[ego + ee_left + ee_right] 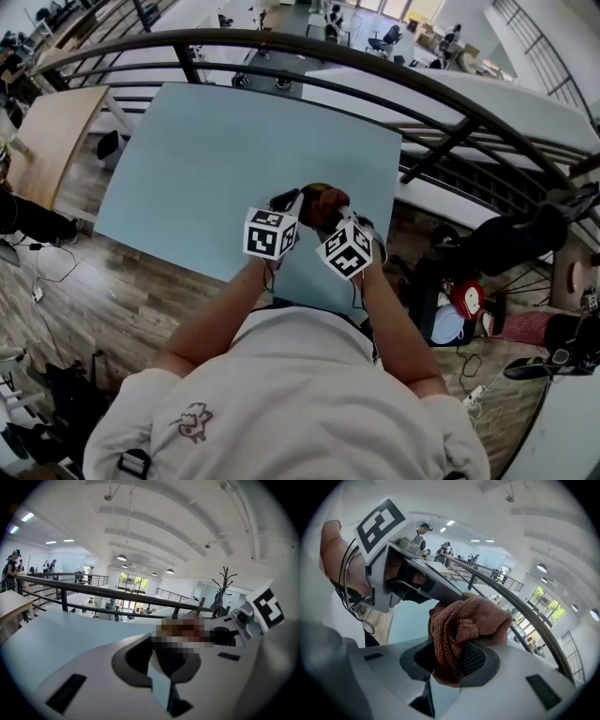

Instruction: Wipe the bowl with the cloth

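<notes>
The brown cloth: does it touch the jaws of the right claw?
Touching. The right gripper view shows the brown cloth pinched between the jaws of the right claw, with the rest bunched up above them.

I'm on a mezzanine in a big open-plan office. A dark railing point(309, 47) runs past my pale blue table point(234, 141), with office chairs point(384, 39) down below. Pendant lamps point(122, 557) overhead, a coat stand point(223, 585), and people point(11, 569) by the rail.
</notes>
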Available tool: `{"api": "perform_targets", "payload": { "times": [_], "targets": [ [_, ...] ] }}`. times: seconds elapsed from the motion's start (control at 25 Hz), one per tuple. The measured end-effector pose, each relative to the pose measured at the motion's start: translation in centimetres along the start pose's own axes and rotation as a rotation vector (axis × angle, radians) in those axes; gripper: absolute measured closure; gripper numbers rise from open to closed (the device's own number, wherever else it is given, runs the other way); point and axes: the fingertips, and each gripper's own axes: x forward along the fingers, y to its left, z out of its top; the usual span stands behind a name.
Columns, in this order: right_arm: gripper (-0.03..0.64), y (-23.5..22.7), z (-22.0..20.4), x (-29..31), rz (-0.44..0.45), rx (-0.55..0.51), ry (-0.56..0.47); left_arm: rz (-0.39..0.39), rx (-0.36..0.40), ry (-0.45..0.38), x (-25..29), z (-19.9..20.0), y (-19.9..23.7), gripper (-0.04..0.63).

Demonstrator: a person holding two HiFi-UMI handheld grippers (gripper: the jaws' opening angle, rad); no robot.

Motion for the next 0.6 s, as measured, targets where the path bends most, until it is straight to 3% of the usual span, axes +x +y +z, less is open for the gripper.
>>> {"api": "perform_targets", "payload": {
  "times": [0.16,0.32,0.44,0.6],
  "targets": [
    [0.499,-2.9,0.0,-1.1,-0.126,-0.003,-0.001,-0.024,-0.016,0.011,-0.1,0.1,-0.3,0.561],
    [0.499,-5.2,1.4,-1.9,-0.238,-0.032,-0.022,-0.109,-0.032,0.021,0.1,0.1,-2.6,0.563],
    [0.499,-4.6,1.9,-1.0,-0.235,-0.081,-0.005,-0.152,-0.09,-0.007,-0.1,0.9,-3.7,0.563],
    [0.502,-3.2,2.1,0.0,-0.145,-0.057,-0.016,-0.161,-0.128,-0.031,-0.5,1.4,-3.0,0.56]
  ]
}}
